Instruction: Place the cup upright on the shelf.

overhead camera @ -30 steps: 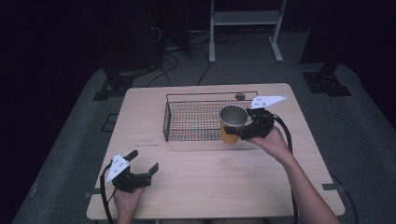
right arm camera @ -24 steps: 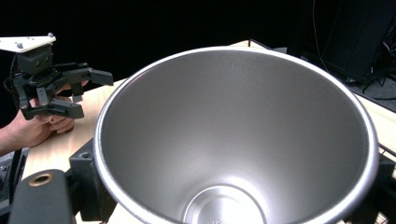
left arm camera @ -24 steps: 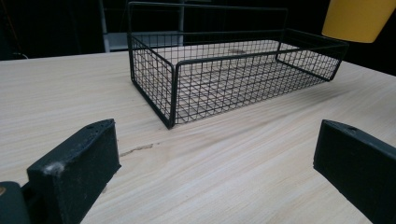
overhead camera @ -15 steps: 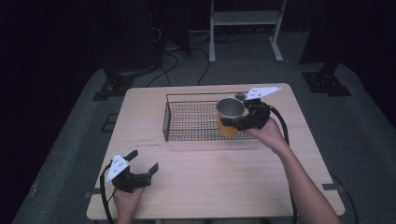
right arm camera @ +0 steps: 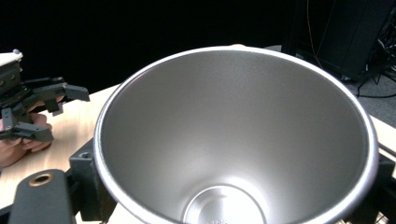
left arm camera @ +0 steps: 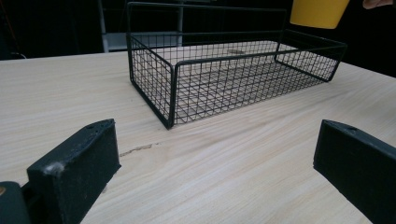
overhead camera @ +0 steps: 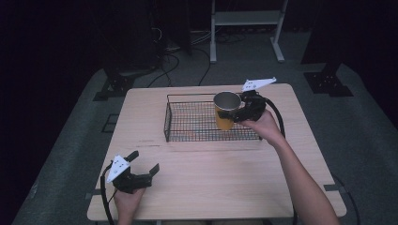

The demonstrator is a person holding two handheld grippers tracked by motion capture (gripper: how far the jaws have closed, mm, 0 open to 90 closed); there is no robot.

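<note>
Cup [overhead camera: 225,111]: yellow outside, steel inside, upright, held in the air above the right end of the basket [overhead camera: 187,122], clear of its floor.
Right gripper [overhead camera: 237,112]: jaws pinched on the cup's sides, just under the rim.
Left gripper [overhead camera: 143,165]: jaws spread wide, nothing between them, low over the table [overhead camera: 225,178] near its front left corner, well apart from the basket.

A big shiny cup [right arm camera: 233,135] sits right in front of the right tool, held between its jaws. The left tool [right arm camera: 28,109] is far off, wide apart.
</note>
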